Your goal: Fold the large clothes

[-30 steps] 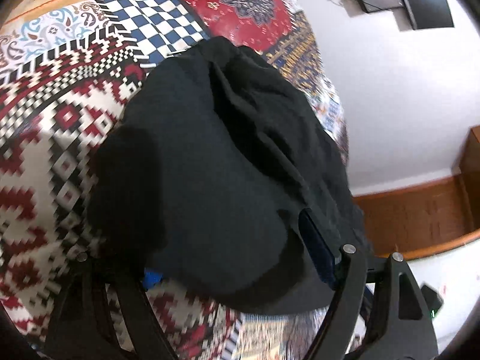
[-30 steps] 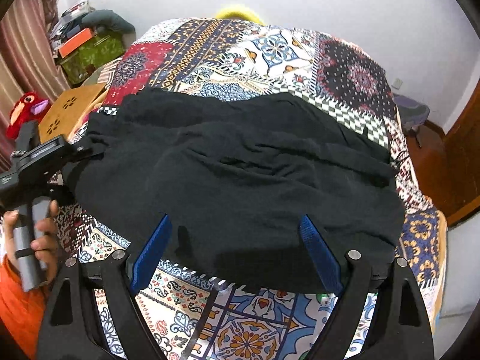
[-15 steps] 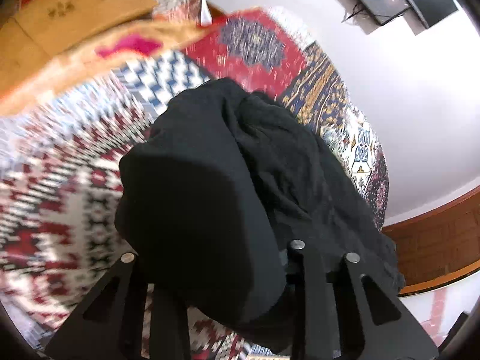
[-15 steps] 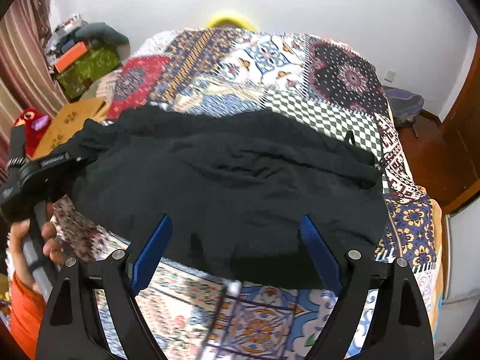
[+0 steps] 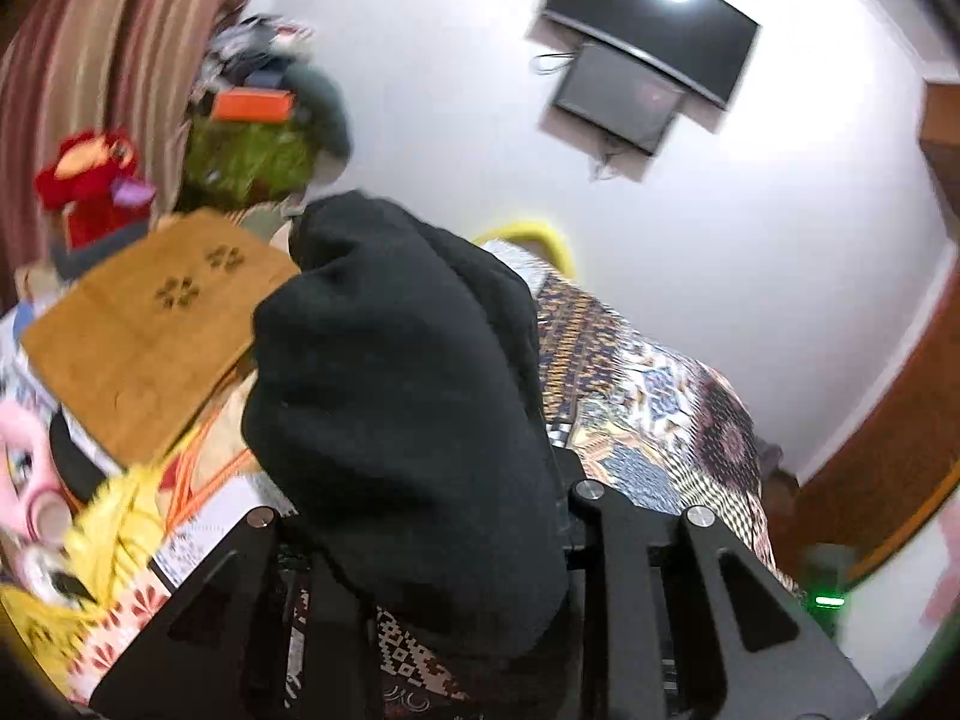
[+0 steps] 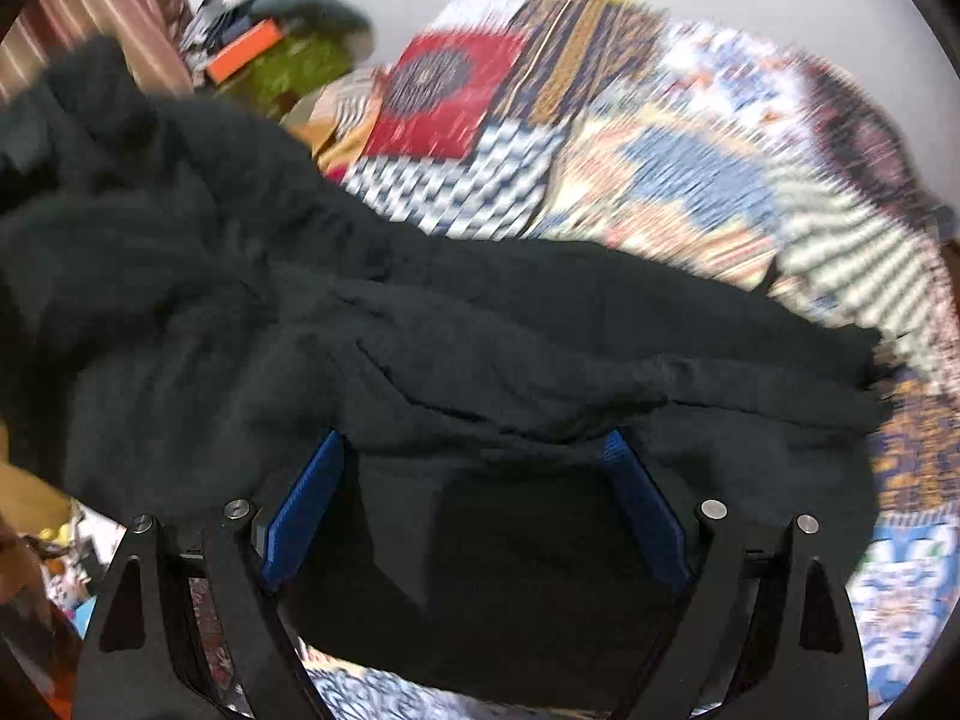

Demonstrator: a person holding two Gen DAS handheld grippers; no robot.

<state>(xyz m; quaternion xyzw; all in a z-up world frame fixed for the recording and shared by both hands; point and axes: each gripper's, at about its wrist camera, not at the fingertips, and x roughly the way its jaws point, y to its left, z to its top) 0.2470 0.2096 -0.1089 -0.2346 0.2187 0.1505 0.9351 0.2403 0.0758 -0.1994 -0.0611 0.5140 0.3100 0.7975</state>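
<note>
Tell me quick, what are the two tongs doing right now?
Left tongs: shut on the black garment, lifting a bunch of it.
Right tongs: open, with the garment lying between the blue pads, not clamped.

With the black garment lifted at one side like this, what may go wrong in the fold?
1. The black garment hangs bunched over the left gripper; it may land crumpled instead of flat.
2. The right gripper stands open, its fingers only against the cloth, so that side could drag across the patterned bedspread.
3. The lifted cloth may catch the wooden board close beside it.
</note>
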